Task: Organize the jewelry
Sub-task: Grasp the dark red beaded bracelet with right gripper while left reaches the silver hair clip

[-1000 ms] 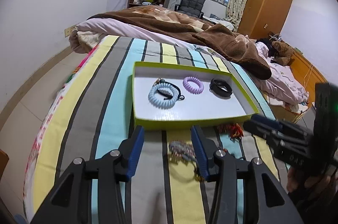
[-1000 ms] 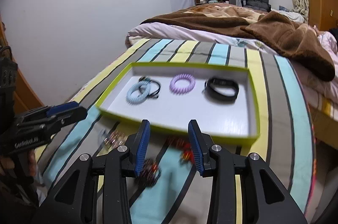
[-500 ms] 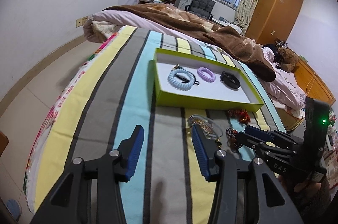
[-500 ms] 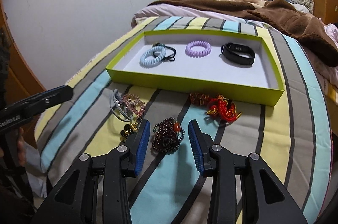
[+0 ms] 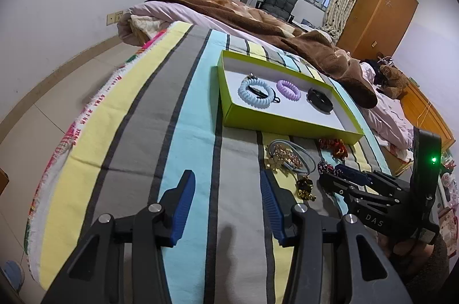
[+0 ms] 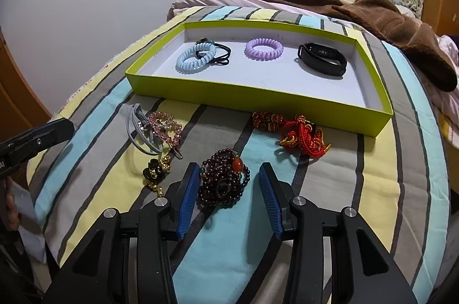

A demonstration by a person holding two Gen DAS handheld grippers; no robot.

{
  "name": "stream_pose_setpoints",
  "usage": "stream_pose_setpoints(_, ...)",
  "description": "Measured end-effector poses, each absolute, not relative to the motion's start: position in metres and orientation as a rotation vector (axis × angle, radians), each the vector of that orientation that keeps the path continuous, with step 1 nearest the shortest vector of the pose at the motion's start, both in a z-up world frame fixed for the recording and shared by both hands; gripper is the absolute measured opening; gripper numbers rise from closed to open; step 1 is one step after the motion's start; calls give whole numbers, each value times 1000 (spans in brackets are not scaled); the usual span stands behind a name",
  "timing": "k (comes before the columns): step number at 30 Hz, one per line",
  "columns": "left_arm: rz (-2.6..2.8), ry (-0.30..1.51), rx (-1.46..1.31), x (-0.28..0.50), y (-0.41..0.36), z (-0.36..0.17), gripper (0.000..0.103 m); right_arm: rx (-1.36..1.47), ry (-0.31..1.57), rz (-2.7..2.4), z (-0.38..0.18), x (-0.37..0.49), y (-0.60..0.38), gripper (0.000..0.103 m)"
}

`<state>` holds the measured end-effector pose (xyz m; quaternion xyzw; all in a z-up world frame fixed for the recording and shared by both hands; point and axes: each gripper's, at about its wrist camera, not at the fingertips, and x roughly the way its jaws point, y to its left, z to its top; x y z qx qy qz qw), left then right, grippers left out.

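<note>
Right wrist view — right tongs (image 6: pixel 229 183) released, blue pads either side of a dark red bead bracelet (image 6: pixel 223 179) lying on the striped bed cover (image 6: pixel 373 175). Nearby on the cover: red knotted cord bracelet (image 6: pixel 304 137), pink rhinestone clip (image 6: pixel 166 129), grey cord (image 6: pixel 134 129), black-and-gold charm (image 6: pixel 156 172). Green-rimmed tray (image 6: pixel 258 96) holds pale blue coil tie (image 6: pixel 195 58), purple coil tie (image 6: pixel 264 49), black band (image 6: pixel 321 58). Left tongs (image 5: pixel 226 203) released over bare cover — nothing between them
</note>
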<state>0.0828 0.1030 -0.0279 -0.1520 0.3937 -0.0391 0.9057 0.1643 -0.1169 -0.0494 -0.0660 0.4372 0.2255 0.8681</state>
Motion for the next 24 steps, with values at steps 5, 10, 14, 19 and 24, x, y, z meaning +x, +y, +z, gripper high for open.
stream_pose_setpoints(5,-101,820,-320,88,97,-30,49,-141,908,472,-49,162,-117,30)
stream_pose_setpoints(10,-142,829,-302,96,84,-31,49,-117,885,473,-43,158,-122,25)
stream_pose_setpoints(14,-157,845,-275,107,72,-34,49,-89,867,470,-38,157,-129,25)
stream_pose_setpoints(19,-165,854,-245,115,58,-37,49,-49,854,468,-32,155,-139,25)
stream_pose_setpoints(24,-168,873,-205,125,45,-44,49,-31,840,467,-27,151,-145,25)
